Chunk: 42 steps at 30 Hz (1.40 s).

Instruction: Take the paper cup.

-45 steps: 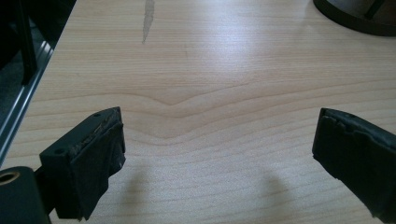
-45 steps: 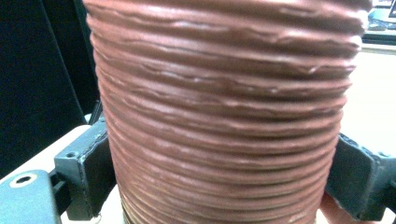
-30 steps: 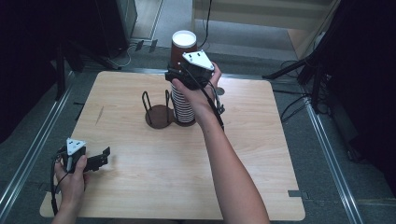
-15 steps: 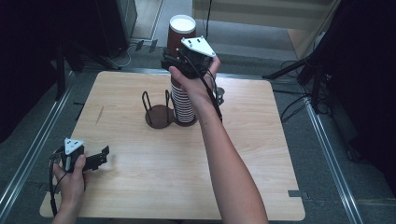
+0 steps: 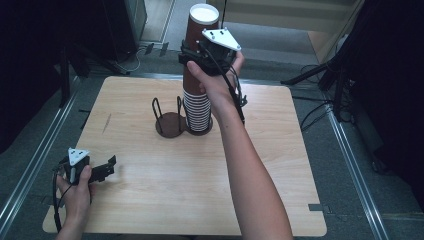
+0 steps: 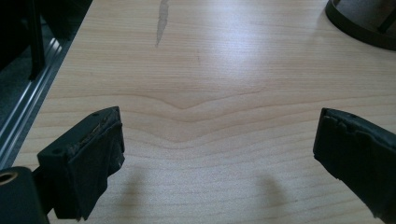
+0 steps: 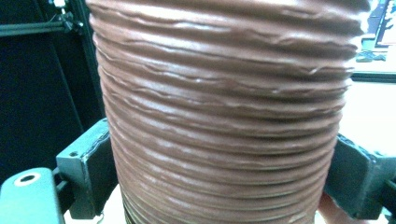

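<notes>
Right forearm raised, right tongs (image 5: pixel 194 59) clamping cup stack (image 5: pixel 199 75), left tongs (image 5: pixel 107 167) wide open, empty, low over table (image 5: pixel 150 190).

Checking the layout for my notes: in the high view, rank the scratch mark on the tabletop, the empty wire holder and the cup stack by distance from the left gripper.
1. Scratch mark: up the table, just right of the left gripper.
2. Empty wire holder: mid-table, farther right.
3. Cup stack: beside the holder, on its far side, clamped by the right gripper.

The right gripper (image 5: pixel 196 59), clamped on the upper part of the brown paper cup stack (image 5: pixel 200 45), now sits higher than a second ago, toward twelve o'clock in the high view. The gripped cups rise with it, so the column above the wire cup holder (image 5: pixel 170 120) looks taller.
</notes>
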Motion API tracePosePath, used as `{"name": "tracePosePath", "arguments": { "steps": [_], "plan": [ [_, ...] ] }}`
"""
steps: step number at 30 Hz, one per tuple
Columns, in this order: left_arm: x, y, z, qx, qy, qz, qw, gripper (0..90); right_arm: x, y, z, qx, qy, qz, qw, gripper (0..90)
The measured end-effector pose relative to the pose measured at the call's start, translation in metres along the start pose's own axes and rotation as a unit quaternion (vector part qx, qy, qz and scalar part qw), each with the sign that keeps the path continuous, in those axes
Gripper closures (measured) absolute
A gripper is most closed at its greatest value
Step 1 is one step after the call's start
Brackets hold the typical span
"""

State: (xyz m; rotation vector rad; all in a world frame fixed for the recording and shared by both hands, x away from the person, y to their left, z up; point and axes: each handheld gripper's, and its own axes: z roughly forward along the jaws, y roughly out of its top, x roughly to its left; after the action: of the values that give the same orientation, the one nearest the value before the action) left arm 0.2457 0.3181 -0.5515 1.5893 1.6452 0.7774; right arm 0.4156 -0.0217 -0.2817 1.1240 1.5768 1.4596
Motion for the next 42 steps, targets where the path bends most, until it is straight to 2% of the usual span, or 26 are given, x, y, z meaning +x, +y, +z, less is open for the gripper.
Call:
{"name": "tracePosePath", "arguments": {
  "steps": [8, 15, 26, 31, 38, 42],
  "plan": [
    [0.000, 0.000, 0.001, -0.002, -0.001, 0.001, 1.0000, 2.4, -0.022, 0.008, -0.012, -0.006, -0.021, 0.000, 0.9998, 10.6],
    [0.000, 0.001, 0.001, 0.001, -0.003, 0.000, 1.0000, 2.4, -0.037, 0.006, -0.022, -0.003, -0.037, -0.008, 0.9993, 10.6],
    [0.000, 0.001, 0.003, 0.009, -0.015, 0.006, 0.9998, 2.5, -0.072, -0.013, -0.043, 0.010, -0.071, -0.015, 0.9973, 10.5],
    [-0.001, 0.001, 0.003, 0.009, -0.015, 0.007, 0.9998, 2.5, -0.087, -0.024, -0.052, 0.016, -0.085, -0.003, 0.9963, 10.6],
    [-0.002, 0.001, 0.004, 0.012, -0.017, 0.008, 0.9997, 2.5, -0.101, -0.038, -0.062, 0.025, -0.096, -0.002, 0.9951, 10.6],
    [-0.002, 0.002, 0.004, 0.014, -0.013, 0.010, 0.9998, 4.1, -0.107, -0.054, -0.068, 0.034, -0.098, -0.001, 0.9946, 10.6]
  ]
}}
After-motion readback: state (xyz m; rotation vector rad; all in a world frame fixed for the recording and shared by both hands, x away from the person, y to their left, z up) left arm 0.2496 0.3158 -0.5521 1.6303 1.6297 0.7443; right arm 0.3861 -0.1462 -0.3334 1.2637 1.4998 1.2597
